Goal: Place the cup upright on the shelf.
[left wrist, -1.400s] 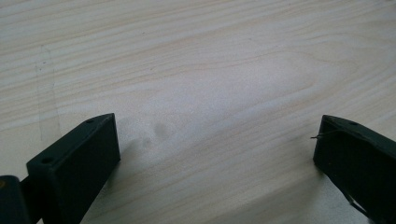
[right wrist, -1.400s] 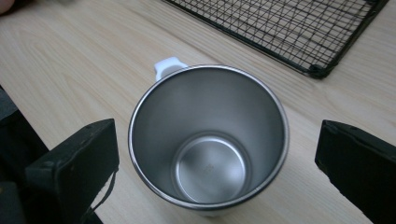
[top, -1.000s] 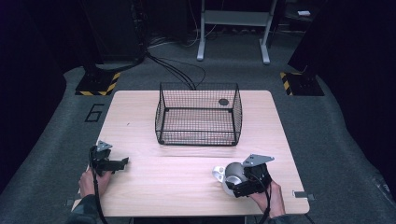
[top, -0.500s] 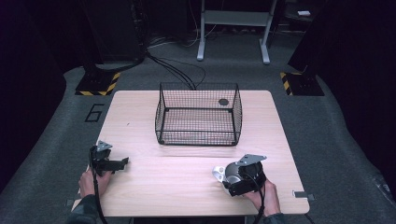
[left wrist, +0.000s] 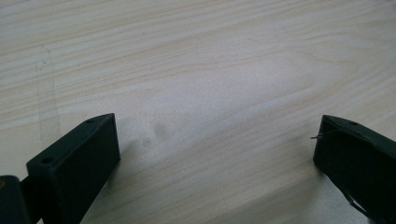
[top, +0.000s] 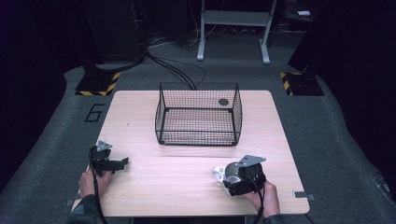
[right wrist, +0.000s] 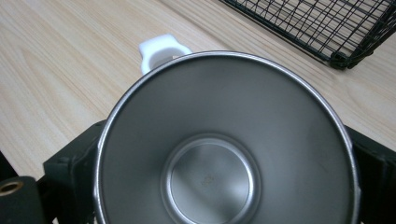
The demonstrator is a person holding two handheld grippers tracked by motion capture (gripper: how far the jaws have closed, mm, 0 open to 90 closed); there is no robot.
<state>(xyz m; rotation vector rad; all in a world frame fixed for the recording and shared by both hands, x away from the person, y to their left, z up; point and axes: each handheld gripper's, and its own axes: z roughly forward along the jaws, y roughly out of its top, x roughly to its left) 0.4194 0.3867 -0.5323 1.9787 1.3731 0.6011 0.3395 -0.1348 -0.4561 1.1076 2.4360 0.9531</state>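
**Steel cup gripped, basket waiting**

The right hand-held gripper (top: 232,179) is clamping a steel cup (right wrist: 224,144) at the tabletop's (top: 187,163) near edge. The left hand-held gripper (top: 119,163) is resting spread and empty. Next, likely, a lift toward the wire basket (top: 198,119).

I count one steel cup (right wrist: 224,154) with one white handle (right wrist: 161,49). One black wire basket (top: 198,114) stands on the one worktop (top: 140,116), with one small dark round thing (top: 223,101) at its far right corner. I have two grippers: my left gripper (top: 109,163) and my right gripper (top: 243,179). Two yellow-and-black striped bases (top: 95,84) sit on the floor beyond.
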